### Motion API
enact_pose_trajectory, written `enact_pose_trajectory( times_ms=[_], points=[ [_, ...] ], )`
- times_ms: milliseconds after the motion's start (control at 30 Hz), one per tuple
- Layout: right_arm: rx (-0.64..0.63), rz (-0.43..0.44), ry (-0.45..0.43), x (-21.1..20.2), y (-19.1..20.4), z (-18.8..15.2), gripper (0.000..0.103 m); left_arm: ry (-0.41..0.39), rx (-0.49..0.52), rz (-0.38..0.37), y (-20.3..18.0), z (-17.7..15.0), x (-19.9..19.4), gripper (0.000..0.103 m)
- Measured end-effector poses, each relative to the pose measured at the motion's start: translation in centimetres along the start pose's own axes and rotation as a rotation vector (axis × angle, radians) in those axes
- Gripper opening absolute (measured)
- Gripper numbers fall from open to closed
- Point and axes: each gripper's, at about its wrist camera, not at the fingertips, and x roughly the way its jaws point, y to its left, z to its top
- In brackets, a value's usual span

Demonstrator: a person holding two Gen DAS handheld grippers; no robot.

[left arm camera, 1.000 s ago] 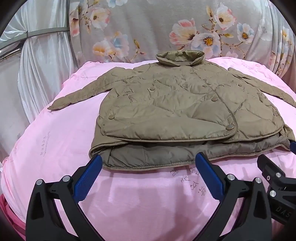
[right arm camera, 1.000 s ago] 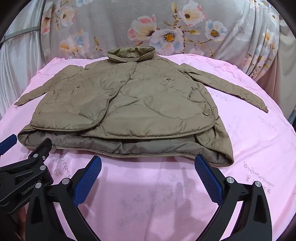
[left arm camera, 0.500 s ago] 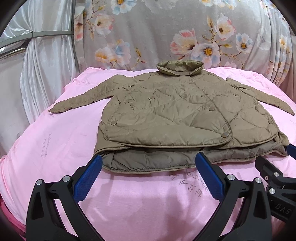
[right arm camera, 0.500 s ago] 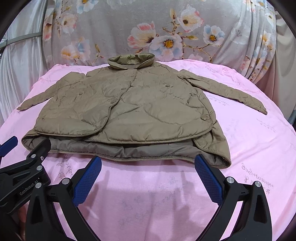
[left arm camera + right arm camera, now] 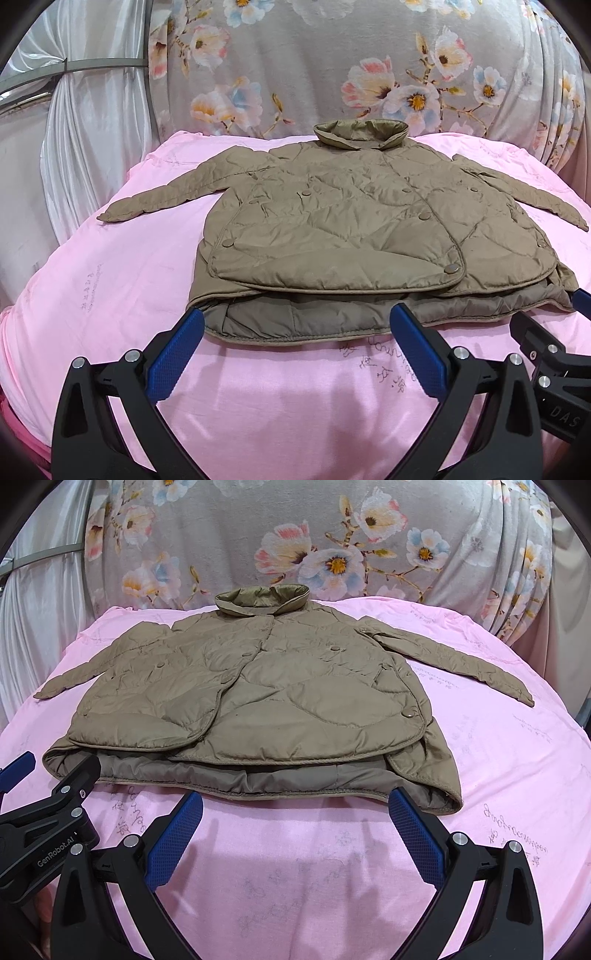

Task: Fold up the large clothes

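An olive-brown quilted jacket (image 5: 351,229) lies flat, front up, on a pink sheet (image 5: 110,295), collar at the far side, both sleeves spread outward. It also shows in the right wrist view (image 5: 258,701). My left gripper (image 5: 295,350) is open and empty, just short of the jacket's near hem, left of centre. My right gripper (image 5: 295,830) is open and empty, just short of the hem, right of centre. Each gripper shows at the edge of the other's view, the right one (image 5: 554,354) and the left one (image 5: 48,812).
The pink sheet (image 5: 498,775) covers a rounded bed-like surface that drops away at the left and right. A grey floral cloth (image 5: 332,66) hangs behind it. White curtains (image 5: 85,140) hang at the far left.
Both grippers have drawn back and risen a little from the jacket's hem; the jacket looks farther away and has not moved. Both stay open.
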Motion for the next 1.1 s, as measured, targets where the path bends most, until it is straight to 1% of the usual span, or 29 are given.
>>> enact_pose_trajectory(
  times_ms=[1100],
  points=[
    [0.005, -0.003, -0.001, 0.00, -0.05, -0.05, 0.098, 0.001, 0.003, -0.008, -0.21, -0.24, 0.02, 0.098]
  ],
)
